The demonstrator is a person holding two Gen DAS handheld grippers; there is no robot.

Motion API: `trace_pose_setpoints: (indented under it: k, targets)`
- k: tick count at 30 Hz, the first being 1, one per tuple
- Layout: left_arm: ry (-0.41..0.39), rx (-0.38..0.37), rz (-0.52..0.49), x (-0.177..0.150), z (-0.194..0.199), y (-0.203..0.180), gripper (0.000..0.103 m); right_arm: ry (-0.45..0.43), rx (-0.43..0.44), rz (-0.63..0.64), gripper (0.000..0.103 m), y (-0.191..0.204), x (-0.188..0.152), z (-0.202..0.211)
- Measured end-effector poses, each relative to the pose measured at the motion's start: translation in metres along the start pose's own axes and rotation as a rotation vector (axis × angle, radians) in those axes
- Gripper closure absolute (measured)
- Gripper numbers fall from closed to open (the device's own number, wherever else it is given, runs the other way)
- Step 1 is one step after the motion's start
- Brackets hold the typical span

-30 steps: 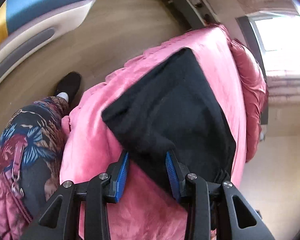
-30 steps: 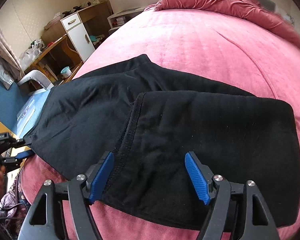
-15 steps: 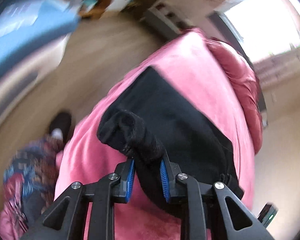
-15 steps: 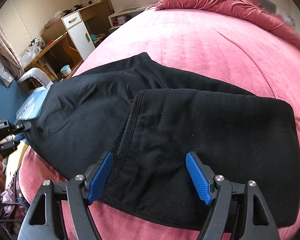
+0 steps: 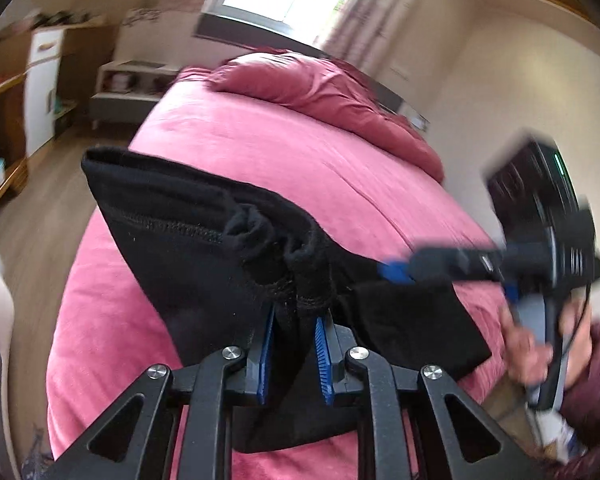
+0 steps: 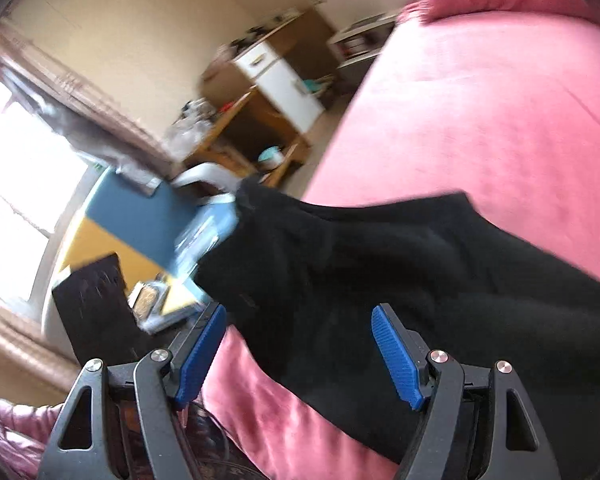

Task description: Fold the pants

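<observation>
Gripping a bunched hem of the black knit pants (image 5: 204,264) lifted off the pink velvet bed (image 5: 300,160), the left gripper (image 5: 294,354) leads, its jaws clenched on cloth, while the right gripper (image 6: 300,350), jaws spread empty, hovers over the garment's near edge.

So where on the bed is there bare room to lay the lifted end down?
Bare pink bedspread lies between the black pants and the bunched duvet. Crowded near edge: left gripper grips fabric, right gripper open.
</observation>
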State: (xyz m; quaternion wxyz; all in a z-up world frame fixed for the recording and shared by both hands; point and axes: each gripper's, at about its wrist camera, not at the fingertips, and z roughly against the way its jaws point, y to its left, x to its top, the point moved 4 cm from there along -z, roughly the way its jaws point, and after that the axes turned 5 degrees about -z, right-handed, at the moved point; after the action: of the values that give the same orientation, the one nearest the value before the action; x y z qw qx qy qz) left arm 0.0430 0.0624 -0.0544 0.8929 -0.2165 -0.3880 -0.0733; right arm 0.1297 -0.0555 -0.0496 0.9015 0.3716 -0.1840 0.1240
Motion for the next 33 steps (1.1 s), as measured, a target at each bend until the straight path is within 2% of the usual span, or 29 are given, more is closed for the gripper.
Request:
trace_pose_setpoints:
  k: [5, 9, 11, 12, 14, 17, 20, 25, 27, 33]
  targets:
    - [0.013, -0.019, -0.045, 0.003, -0.004, -0.009, 0.085, 0.12, 0.076, 0.041, 0.027, 0.032, 0.022, -0.045]
    - [0.02, -0.029, -0.07, 0.003, -0.006, -0.011, 0.085, 0.182, 0.03, 0.063, 0.028, 0.043, 0.027, -0.076]
    - [0.03, -0.035, -0.084, 0.004, -0.01, -0.015, 0.085, 0.235, -0.009, 0.085, 0.051, 0.042, 0.025, -0.09]
    - [0.038, -0.027, -0.093, 0.003, -0.011, -0.015, 0.085, 0.252, -0.021, 0.092, 0.072, 0.041, 0.024, -0.096]
    - [0.052, -0.043, -0.108, 0.002, -0.012, -0.018, 0.084, 0.246, -0.041, 0.11, 0.081, 0.038, 0.022, -0.097]
    - [0.046, -0.144, -0.104, 0.004, 0.002, -0.018, 0.074, 0.21, -0.062, 0.112, 0.083, 0.031, 0.021, -0.086]
    - [0.032, -0.202, -0.031, 0.005, 0.018, 0.0, 0.073, 0.156, -0.059, 0.079, 0.084, 0.023, 0.025, -0.06]
    - [0.008, -0.137, 0.126, 0.013, 0.024, 0.047, 0.072, 0.048, -0.04, 0.076, 0.084, 0.034, 0.023, -0.004]
    - [-0.004, -0.138, 0.152, 0.017, 0.023, 0.052, 0.072, -0.002, -0.044, 0.069, 0.084, 0.037, 0.019, 0.022]
    - [0.025, -0.186, 0.074, 0.023, 0.005, 0.019, 0.072, -0.162, -0.067, 0.027, 0.084, 0.03, -0.003, 0.107]
